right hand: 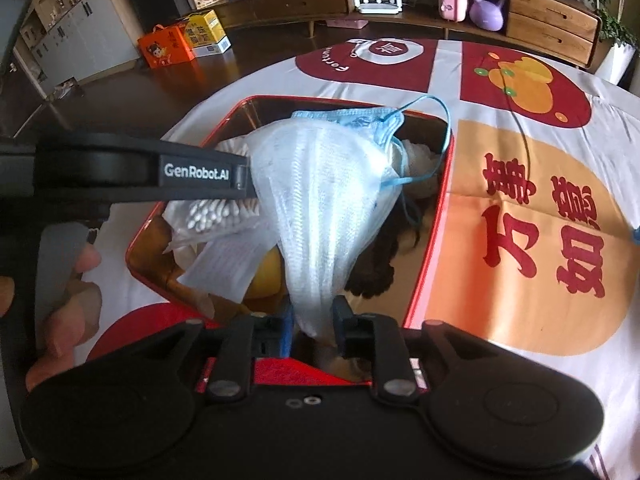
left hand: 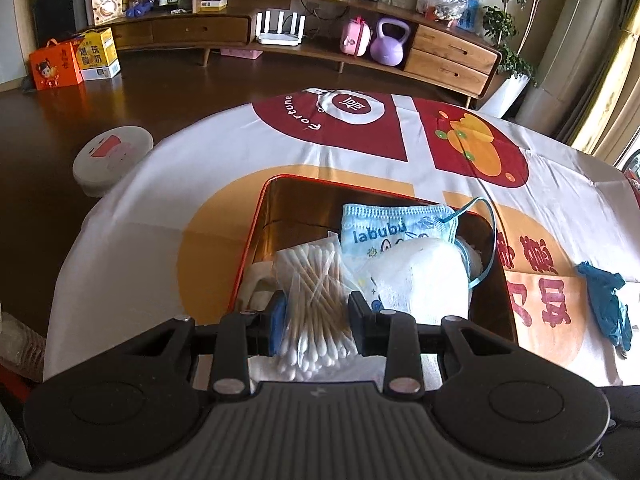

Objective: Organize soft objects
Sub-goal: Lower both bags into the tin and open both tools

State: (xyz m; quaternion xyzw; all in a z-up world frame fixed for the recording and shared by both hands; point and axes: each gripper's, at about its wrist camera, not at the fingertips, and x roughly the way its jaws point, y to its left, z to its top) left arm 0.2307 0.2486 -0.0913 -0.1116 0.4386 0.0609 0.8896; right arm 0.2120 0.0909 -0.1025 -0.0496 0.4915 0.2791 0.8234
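Clear plastic crinkles where the left gripper clamps a bag of cotton swabs low over the red tin; easing it down beside the mask before letting go would keep the bag flat. To its right, the right gripper has a face mask between jaws that look slightly parted, the mask draped over the tin. Readable writing: "labubu" on the mask, "GenRobot.AI" on the left gripper, "Fortune" on the tablecloth.

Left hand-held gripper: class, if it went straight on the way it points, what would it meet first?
Left hand-held gripper, shut on a clear bag of cotton swabs, points into the red-rimmed metal tin. It would probably first meet the white-and-blue face mask lying there, though depth is unclear.
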